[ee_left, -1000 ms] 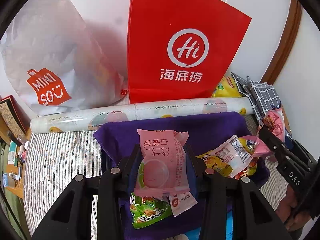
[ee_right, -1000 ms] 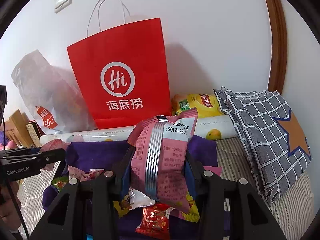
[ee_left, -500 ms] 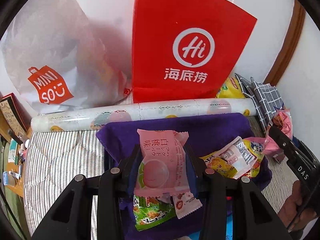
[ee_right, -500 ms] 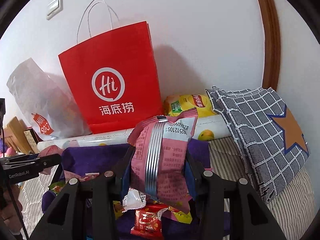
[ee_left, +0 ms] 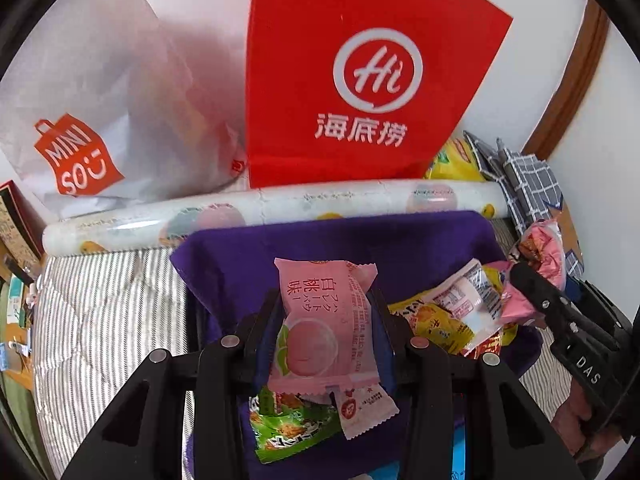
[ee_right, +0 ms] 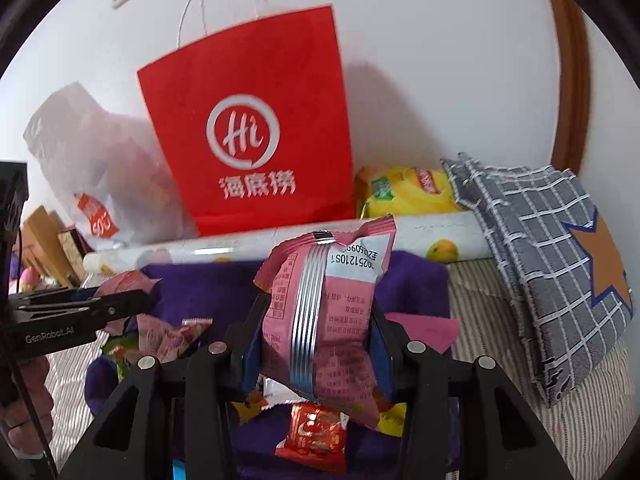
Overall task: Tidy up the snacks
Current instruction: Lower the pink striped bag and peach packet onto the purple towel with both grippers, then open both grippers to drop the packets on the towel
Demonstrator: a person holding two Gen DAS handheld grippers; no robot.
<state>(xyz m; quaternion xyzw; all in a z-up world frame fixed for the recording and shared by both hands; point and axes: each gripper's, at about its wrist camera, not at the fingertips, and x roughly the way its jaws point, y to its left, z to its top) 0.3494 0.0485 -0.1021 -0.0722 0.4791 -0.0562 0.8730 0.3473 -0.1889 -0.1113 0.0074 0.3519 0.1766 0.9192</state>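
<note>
The left gripper (ee_left: pixel 328 332) clamps a peach packet (ee_left: pixel 324 324); the right gripper (ee_right: pixel 316 340) clamps a pink packet (ee_right: pixel 324 312). Both hang over snacks (ee_left: pixel 452 312) on a purple cloth (ee_left: pixel 320 240). Behind stands a red bag (ee_right: pixel 256 128).

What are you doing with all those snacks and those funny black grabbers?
A person is sorting snacks with a handheld gripper in each hand. The left gripper has its jaws closed on a pink peach snack packet, and the right gripper grips a darker pink snack packet, seam side facing us. Both packets are held above a purple cloth with more snacks piled on it. A red paper bag and a white plastic bag stand behind, against the wall.
</note>
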